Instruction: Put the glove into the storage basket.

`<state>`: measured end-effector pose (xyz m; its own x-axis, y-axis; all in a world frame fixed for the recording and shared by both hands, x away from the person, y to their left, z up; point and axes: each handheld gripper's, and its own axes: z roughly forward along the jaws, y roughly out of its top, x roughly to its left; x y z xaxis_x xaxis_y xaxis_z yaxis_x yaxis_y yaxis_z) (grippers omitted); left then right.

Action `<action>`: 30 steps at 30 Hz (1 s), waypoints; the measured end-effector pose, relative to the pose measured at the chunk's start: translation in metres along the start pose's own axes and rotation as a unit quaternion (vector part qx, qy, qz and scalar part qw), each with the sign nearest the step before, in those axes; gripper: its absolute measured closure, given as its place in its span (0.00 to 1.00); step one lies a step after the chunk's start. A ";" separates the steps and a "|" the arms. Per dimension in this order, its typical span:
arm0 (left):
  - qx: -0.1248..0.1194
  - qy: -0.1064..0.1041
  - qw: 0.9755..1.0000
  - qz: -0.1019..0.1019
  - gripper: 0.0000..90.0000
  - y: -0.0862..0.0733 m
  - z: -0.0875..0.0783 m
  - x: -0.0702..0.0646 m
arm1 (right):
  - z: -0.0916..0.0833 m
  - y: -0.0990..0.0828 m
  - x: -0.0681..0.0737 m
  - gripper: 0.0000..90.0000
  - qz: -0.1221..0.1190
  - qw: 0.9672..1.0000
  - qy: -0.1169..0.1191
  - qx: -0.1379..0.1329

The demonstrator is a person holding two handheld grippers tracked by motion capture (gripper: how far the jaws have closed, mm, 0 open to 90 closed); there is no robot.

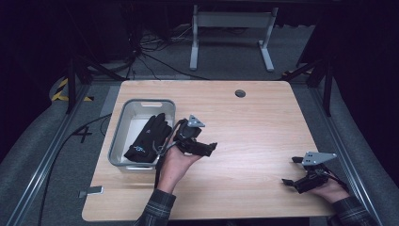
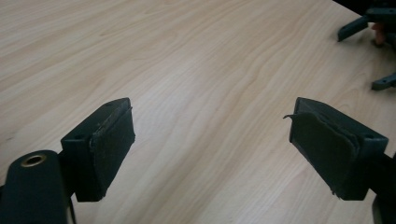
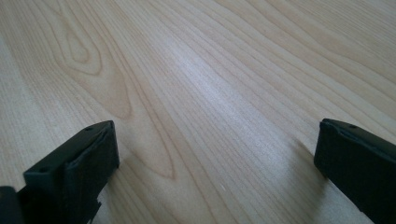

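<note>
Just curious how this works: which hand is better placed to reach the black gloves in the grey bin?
Probably the left. The left gripper is right beside the grey bin holding the black gloves, fingers open and empty. The right gripper sits at the table's far right edge.

Each black tool, left and right, carried a grey three-cornered plate on top, with worn dark pads inside its blocky jaws. Both sleeves were dark plaid.
</note>
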<state>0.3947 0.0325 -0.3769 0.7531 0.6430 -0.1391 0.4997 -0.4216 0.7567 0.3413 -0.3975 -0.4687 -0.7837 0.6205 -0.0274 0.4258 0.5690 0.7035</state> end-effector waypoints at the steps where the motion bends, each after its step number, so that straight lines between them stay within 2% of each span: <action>1: 0.003 -0.003 1.000 0.004 0.16 -0.001 0.004 -0.006 | 0.000 0.000 0.000 0.00 0.000 1.000 0.000 0.000; 6: 0.016 -0.025 0.999 0.019 0.16 -0.012 0.024 -0.026 | 0.000 0.000 0.000 0.00 0.000 1.000 0.000 0.000; 12: 0.020 -0.037 0.999 0.025 0.16 -0.026 0.041 -0.040 | 0.000 0.000 0.000 0.00 0.000 1.000 0.000 0.000; 16: 0.022 -0.038 0.998 0.035 0.16 -0.037 0.052 -0.047 | 0.000 0.000 0.000 0.01 0.000 1.000 0.001 0.000; 20: 0.033 -0.034 0.997 0.058 0.16 -0.049 0.063 -0.057 | 0.000 0.000 0.000 0.00 -0.001 1.000 0.001 0.000; 23: 0.051 -0.043 0.996 0.064 0.13 -0.054 0.070 -0.058 | 0.000 0.000 0.000 0.00 0.000 1.000 0.001 0.000; 30: 0.066 -0.032 0.994 0.082 0.12 -0.060 0.078 -0.061 | 0.000 0.000 0.000 0.00 -0.001 1.000 0.001 0.000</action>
<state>0.3521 -0.0311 -0.4640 0.8528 0.5185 -0.0631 0.4161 -0.6013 0.6821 0.3415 -0.3975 -0.4687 -0.7853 0.6185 -0.0264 0.4249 0.5695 0.7036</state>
